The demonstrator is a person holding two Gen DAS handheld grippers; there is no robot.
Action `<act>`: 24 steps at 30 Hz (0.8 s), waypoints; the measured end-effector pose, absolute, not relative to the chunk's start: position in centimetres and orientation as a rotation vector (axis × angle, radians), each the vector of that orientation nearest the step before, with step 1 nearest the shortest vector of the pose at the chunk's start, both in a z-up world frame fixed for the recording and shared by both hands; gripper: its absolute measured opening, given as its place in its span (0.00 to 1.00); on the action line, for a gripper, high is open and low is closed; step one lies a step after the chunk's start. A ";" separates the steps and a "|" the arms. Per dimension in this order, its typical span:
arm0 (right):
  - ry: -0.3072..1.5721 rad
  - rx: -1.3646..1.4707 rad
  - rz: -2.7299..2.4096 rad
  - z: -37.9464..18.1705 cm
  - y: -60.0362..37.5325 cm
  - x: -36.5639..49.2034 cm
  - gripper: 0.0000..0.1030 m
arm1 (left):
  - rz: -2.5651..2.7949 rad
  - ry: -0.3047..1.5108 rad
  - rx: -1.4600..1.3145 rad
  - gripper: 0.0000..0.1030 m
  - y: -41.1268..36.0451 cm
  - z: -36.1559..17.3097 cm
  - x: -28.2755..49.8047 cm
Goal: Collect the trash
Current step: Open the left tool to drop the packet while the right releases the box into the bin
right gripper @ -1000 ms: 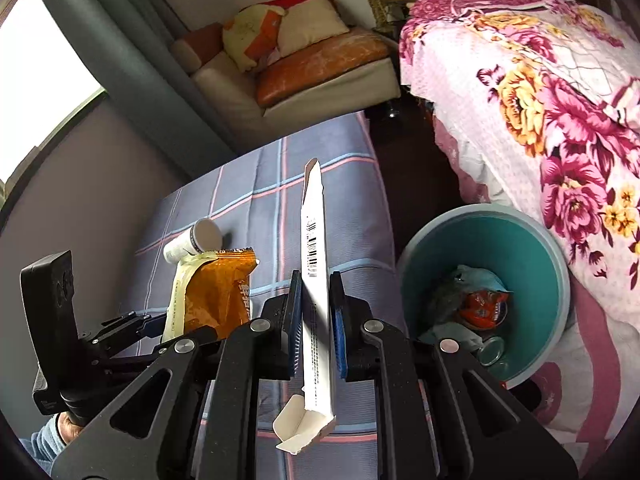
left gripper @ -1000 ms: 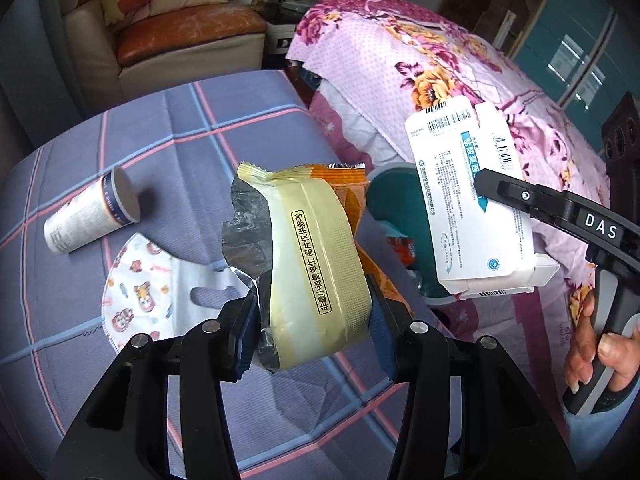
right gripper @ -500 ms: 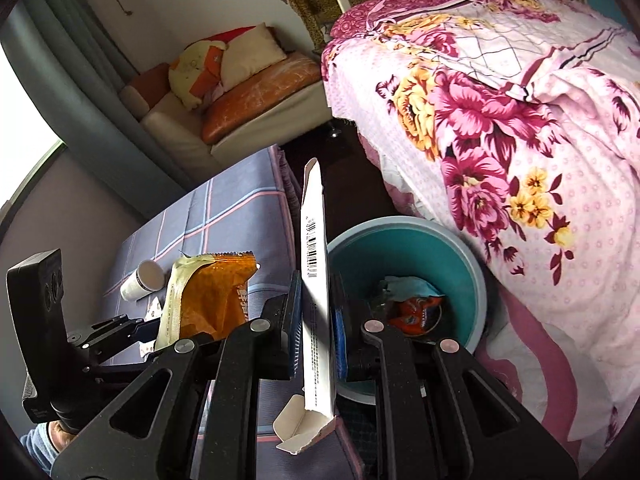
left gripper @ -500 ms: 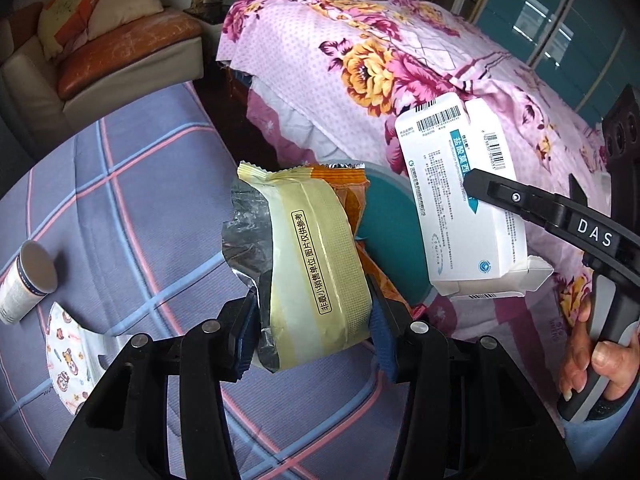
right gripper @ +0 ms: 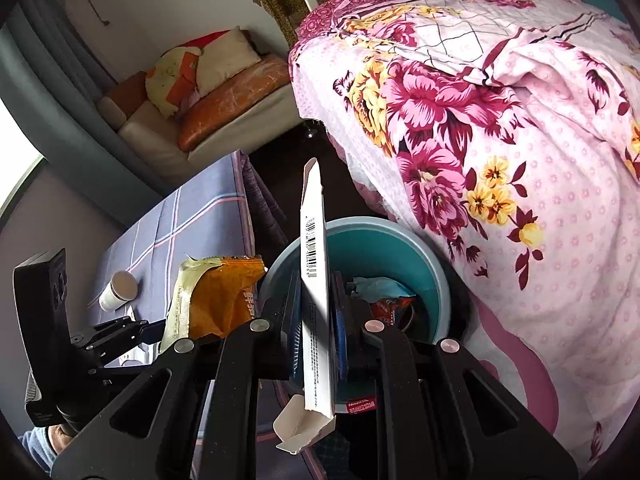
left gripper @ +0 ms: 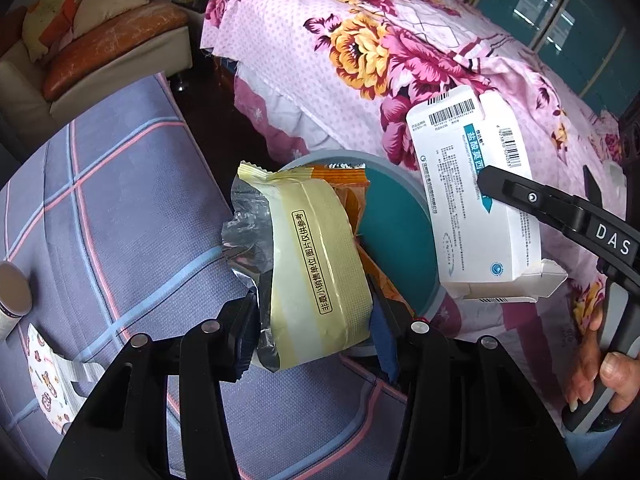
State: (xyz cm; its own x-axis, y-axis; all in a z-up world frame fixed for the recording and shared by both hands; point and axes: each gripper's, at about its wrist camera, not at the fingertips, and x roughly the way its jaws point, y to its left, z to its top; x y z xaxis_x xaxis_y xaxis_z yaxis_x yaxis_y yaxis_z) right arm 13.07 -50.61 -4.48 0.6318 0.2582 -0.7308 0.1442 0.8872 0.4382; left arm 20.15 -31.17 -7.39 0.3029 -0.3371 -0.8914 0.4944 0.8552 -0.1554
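Note:
My left gripper (left gripper: 312, 320) is shut on a yellow and orange snack wrapper (left gripper: 316, 256) and holds it above the near rim of the teal trash bin (left gripper: 396, 216). My right gripper (right gripper: 318, 320) is shut on a flat white medicine box (right gripper: 316, 300), held upright over the bin (right gripper: 436, 276). The box (left gripper: 472, 208) also shows in the left wrist view, to the right of the bin. The wrapper (right gripper: 216, 296) shows left of the box in the right wrist view. Some trash (right gripper: 388, 300) lies inside the bin.
A paper cup (left gripper: 12, 300) lies on its side and a patterned face mask (left gripper: 48, 376) lies flat on the purple checked bed cover (left gripper: 120, 200). A floral quilt (right gripper: 500, 120) covers the bed right of the bin. A sofa (left gripper: 100, 48) stands behind.
Both grippers have swung right, away from the cup and mask, towards the bin. The bin now lies directly under the box and just beyond the wrapper. Both stay shut on their items.

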 end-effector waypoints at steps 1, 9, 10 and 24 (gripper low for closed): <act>0.895 0.492 0.067 -4.5 -50.6 13.1 0.13 | -0.554 1.139 0.163 0.48 -31.4 -7.6 20.3; 0.922 0.504 0.041 -5.3 -51.3 13.6 0.13 | -0.541 1.138 0.192 0.65 -32.5 -8.4 20.7; 0.927 0.504 0.039 -5.5 -51.4 13.7 0.13 | -0.539 1.138 0.192 0.67 -32.5 -8.4 20.8; 0.959 0.490 0.028 -6.6 -50.7 14.8 0.17 | -0.522 1.139 0.150 0.85 -30.7 -8.1 20.4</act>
